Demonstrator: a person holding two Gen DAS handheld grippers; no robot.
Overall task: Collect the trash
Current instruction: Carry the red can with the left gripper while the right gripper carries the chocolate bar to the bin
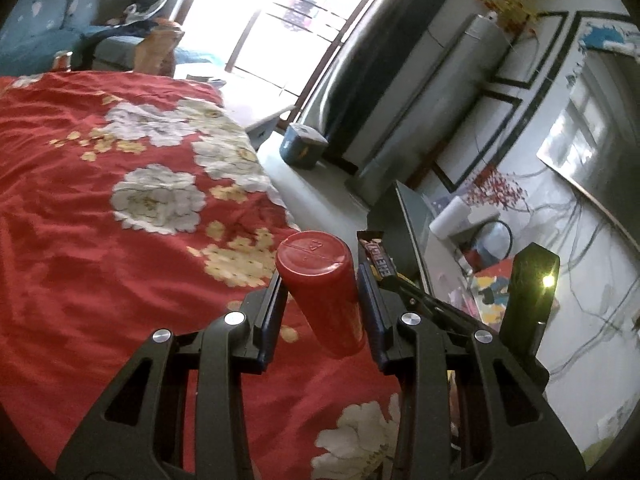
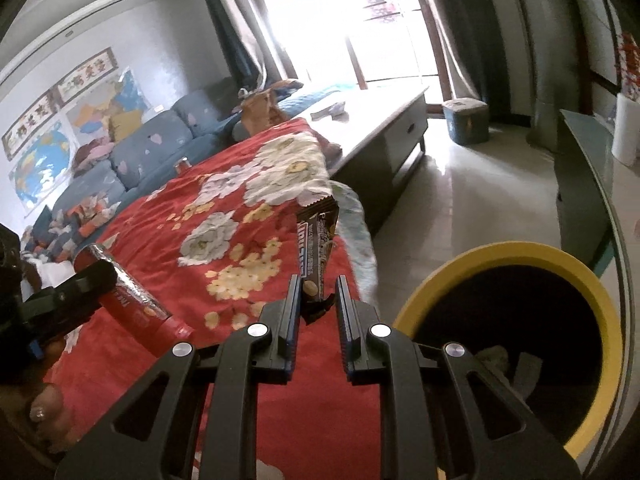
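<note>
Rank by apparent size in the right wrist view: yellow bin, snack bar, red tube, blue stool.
1. yellow bin, largest by far, though nearest the camera.
2. red tube
3. snack bar, close to the tube; unsure.
4. blue stool, smallest, but farthest away.

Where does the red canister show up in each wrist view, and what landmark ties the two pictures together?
Left wrist view: the red canister sits low in the centre, lid toward the camera, clamped in the left gripper.
Right wrist view: the red canister is at the lower left, tilted, held by the left gripper coming in from the left edge.
Shared landmark: the red floral blanket under both.
</note>
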